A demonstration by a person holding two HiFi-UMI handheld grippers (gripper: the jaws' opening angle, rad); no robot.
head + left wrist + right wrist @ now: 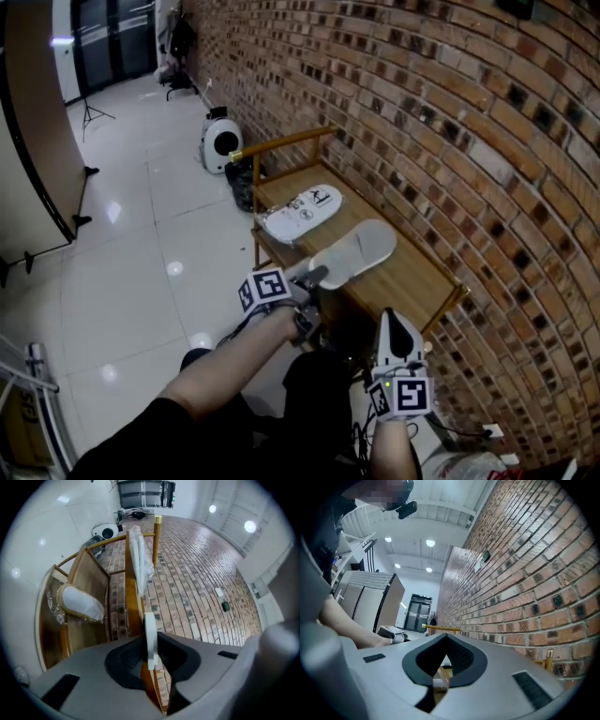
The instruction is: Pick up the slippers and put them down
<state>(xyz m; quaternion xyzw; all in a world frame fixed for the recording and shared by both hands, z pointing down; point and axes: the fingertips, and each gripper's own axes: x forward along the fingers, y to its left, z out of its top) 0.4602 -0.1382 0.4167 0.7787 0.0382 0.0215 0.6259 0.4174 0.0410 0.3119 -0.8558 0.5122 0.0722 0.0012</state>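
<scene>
Closest in is the right gripper point(394, 323), hanging off the near end of the wooden rack point(412, 281). Its jaws are closed together with nothing in them.

Quick count: two grippers, one rack, and three slippers as far as I can tell. Two slippers show on the top board in the head view. The third slipper point(77, 603) only turns up in the left gripper view, lying on a lower shelf of the rack.

The left gripper point(317, 275) is clamped on the near end of the plain slipper point(356, 248). In its own view you can see the thin sole edge-on, pinched right between the jaws. That one is a flat white open-back slipper, unwrapped, resting on the top board with its near end poking over the left edge.

Farther along the same board is the wrapped slipper point(302, 212), white with dark print and sealed in clear plastic. It sits apart from the plain one. The shelf one looks white with a yellowish rim, also in plastic.

The brick wall point(450, 112) runs along the right side of the rack.
</scene>
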